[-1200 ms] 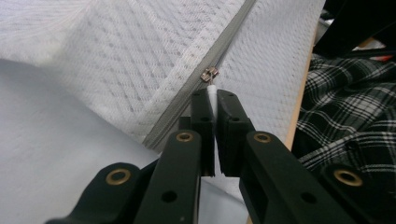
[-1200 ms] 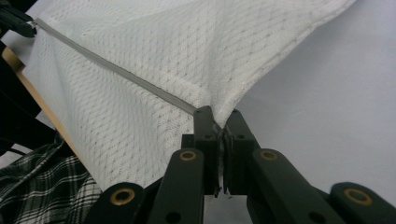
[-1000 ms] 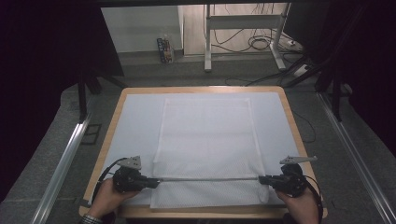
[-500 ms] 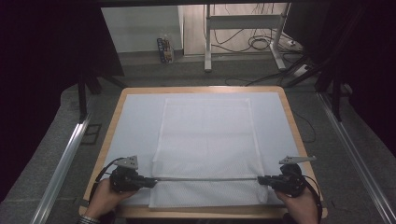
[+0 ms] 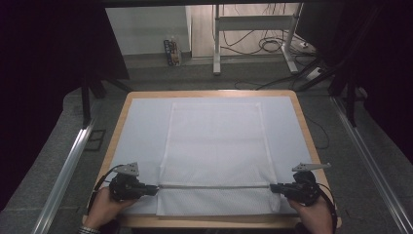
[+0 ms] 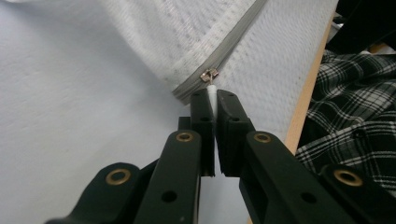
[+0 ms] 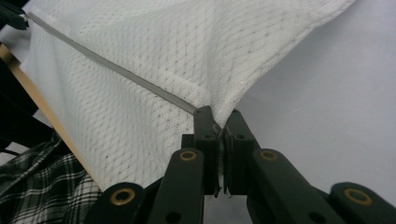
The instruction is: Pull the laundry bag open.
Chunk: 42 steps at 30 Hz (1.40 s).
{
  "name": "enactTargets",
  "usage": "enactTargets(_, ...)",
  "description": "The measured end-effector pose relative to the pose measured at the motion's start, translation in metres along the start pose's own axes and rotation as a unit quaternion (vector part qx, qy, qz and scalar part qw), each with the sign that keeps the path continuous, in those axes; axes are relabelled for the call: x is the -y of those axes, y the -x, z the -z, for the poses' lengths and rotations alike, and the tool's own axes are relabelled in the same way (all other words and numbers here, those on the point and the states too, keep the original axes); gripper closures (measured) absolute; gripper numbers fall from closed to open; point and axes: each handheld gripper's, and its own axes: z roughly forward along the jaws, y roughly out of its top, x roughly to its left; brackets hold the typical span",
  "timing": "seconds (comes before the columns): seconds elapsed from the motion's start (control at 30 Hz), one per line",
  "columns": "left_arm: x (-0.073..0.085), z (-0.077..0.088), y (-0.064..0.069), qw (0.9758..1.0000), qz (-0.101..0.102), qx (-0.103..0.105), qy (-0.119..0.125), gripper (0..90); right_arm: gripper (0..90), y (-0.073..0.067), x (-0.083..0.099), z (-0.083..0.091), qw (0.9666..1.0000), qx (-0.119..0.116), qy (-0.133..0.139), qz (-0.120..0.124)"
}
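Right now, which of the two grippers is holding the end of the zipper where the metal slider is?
The left gripper: the metal slider sits just beyond its jaws, while the right gripper pinches the bag's plain corner.

High view overhead, 2 close views — shared mesh bag (image 5: 214,156)

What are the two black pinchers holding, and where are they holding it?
Both hold the white mesh bag, one at each end of its grey zipper. The left gripper pinches the white tab beside the zipper slider; the right gripper pinches the bag's corner.

light: dim room, table evenly lit | shadows: soft | blur: near jaws slightly soft
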Motion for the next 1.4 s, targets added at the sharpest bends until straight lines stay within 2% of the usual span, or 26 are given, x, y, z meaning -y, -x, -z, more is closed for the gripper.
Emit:
enactTargets(0.47, 0.005, 0.005, -0.001, 1.0000, 0.006, -0.007, 0.003, 87.2, 85.4, -0.001, -0.001, 0.000, 1.0000, 0.000, -0.001, 0.001)
enactTargets(0.57, 0.007, 0.008, -0.003, 0.9998, 0.012, -0.012, 0.002, 87.2, 85.4, 0.000, -0.001, -0.001, 1.0000, 0.005, -0.003, 0.001)
enactTargets(0.73, 0.011, 0.010, -0.003, 0.9998, 0.019, -0.008, 0.008, 87.2, 85.4, 0.000, 0.000, -0.001, 1.0000, 0.003, -0.004, 0.000)
enactTargets(0.87, 0.013, 0.007, -0.003, 0.9997, 0.022, -0.003, -0.004, 87.1, 85.3, 0.000, 0.001, -0.004, 0.9999, 0.005, -0.013, 0.001)
enactTargets(0.93, 0.014, 0.004, -0.002, 0.9995, 0.023, -0.002, -0.021, 87.0, 85.1, 0.000, 0.002, -0.006, 0.9998, 0.003, -0.020, -0.002)
enactTargets(1.03, 0.016, 0.000, 0.000, 0.9990, 0.022, -0.006, -0.038, 86.4, 84.3, -0.001, 0.007, -0.010, 0.9991, 0.000, -0.043, -0.001)
enactTargets(1.07, 0.016, -0.001, 0.000, 0.9989, 0.022, -0.012, -0.039, 85.1, 82.4, -0.002, 0.009, -0.011, 0.9989, -0.003, -0.047, 0.000)
enactTargets(1.13, 0.015, 0.000, 0.001, 0.9985, 0.024, -0.024, -0.043, 74.2, 76.6, -0.003, 0.010, -0.010, 0.9987, -0.002, -0.051, 0.006)
enactTargets(1.2, 0.014, 0.003, 0.002, 0.9988, 0.027, -0.033, -0.024, 63.8, 71.3, -0.003, 0.010, -0.007, 0.9989, -0.001, -0.046, 0.010)
enactTargets(1.23, 0.013, 0.005, 0.001, 0.9989, 0.028, -0.032, -0.017, 62.1, 67.7, -0.003, 0.010, -0.005, 0.9991, -0.005, -0.040, 0.008)
enactTargets(1.3, 0.012, 0.007, 0.002, 0.9986, 0.029, -0.045, -0.003, 56.3, 60.1, -0.001, 0.010, -0.001, 0.9995, 0.006, -0.030, 0.007)
enactTargets(1.4, 0.010, 0.008, 0.001, 0.9979, 0.030, -0.057, 0.010, 49.1, 55.1, 0.004, 0.010, 0.004, 0.9997, 0.010, -0.022, -0.001)
